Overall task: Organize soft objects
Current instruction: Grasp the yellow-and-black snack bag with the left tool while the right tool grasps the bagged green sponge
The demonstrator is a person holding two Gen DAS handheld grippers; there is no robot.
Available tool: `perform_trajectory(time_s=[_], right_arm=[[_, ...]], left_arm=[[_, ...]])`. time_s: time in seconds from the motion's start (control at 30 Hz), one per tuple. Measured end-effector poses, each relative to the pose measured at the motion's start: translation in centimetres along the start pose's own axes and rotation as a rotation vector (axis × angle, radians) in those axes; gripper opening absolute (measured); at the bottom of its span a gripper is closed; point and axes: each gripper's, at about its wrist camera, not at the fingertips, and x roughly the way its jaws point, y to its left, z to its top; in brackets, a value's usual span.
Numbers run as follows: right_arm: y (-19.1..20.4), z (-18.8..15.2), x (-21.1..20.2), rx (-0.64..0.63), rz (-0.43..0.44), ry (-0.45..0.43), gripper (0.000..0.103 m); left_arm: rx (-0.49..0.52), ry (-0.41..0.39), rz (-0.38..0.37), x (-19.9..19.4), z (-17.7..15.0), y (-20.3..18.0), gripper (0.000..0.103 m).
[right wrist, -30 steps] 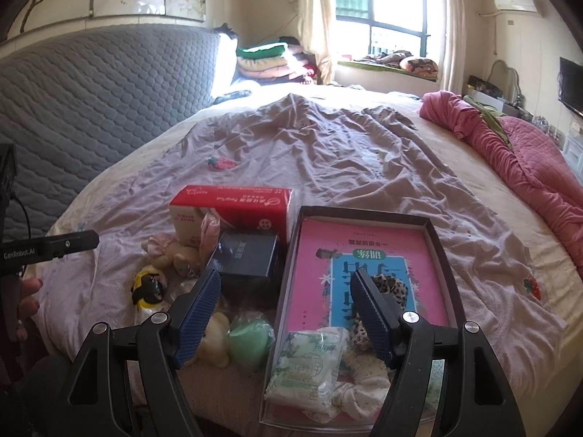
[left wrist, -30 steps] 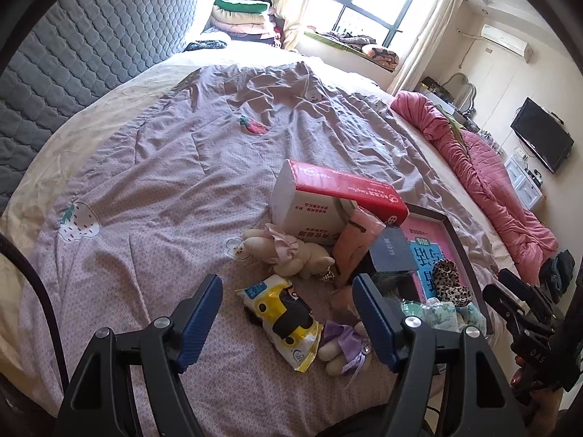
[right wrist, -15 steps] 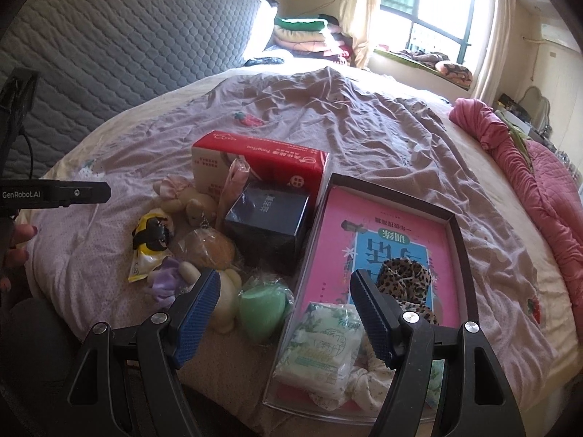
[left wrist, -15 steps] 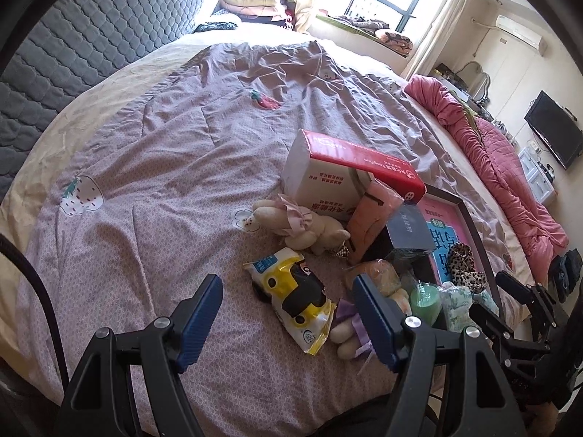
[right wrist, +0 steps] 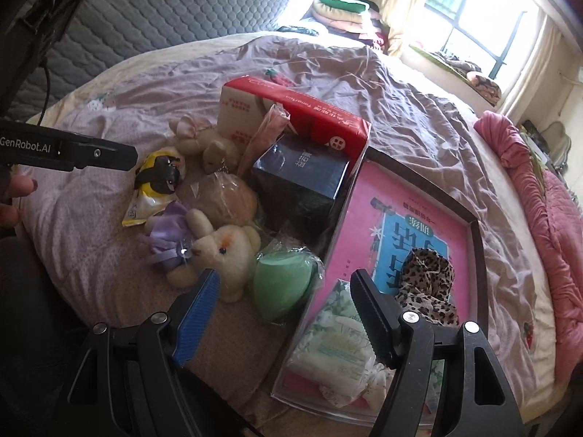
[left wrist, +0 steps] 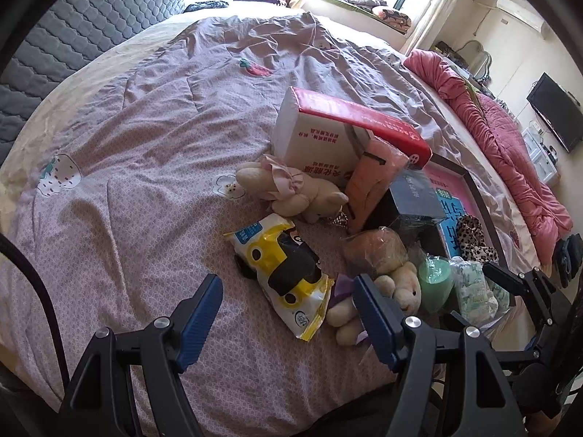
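Right hand-held gripper [right wrist: 286,307] wide open, empty, directly over wrapped green egg-shaped sponge [right wrist: 282,286] lying beside dark-framed pink-lined tray [right wrist: 477,251] on bed; left hand-held gripper [left wrist: 288,311] also open, farther left.

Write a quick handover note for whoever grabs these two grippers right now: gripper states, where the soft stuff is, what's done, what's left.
Left gripper: open, empty, above the yellow snack bag.
Right gripper: open, empty, over the green sponge.
In the tray: leopard scrunchie, tissue pack.
On the bed beside it: cream rabbit plush, bow plush, wrapped bun.
Left: move the remaining soft items, probably into the tray.
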Motion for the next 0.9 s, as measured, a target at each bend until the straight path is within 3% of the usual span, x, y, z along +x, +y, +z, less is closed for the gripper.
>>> perform_trajectory(time_s=[0.27, 0.53, 0.6, 0.9], right_arm=[[2.0, -0.1, 1.8, -0.188, -0.106, 0.044, 0.075], [3.7, -0.5, 4.4, -0.342, -0.177, 0.091, 0.075], [3.9, -0.7, 5.1, -0.371, -0.189, 0.105, 0.069], [3.1, -0.7, 7.2, -0.388, -0.252, 0.091, 0.057]], left_arm=[[0.009, 0.034, 0.014, 1.4, -0.5, -0.1, 0.073], [-0.049, 0.041, -0.032, 2.5, -0.5, 0.7, 0.073], [-0.067, 0.047, -0.029, 3.0, -0.4, 0.9, 0.073], [-0.139, 0.081, -0.048, 5.0, -0.3, 1.4, 0.073]])
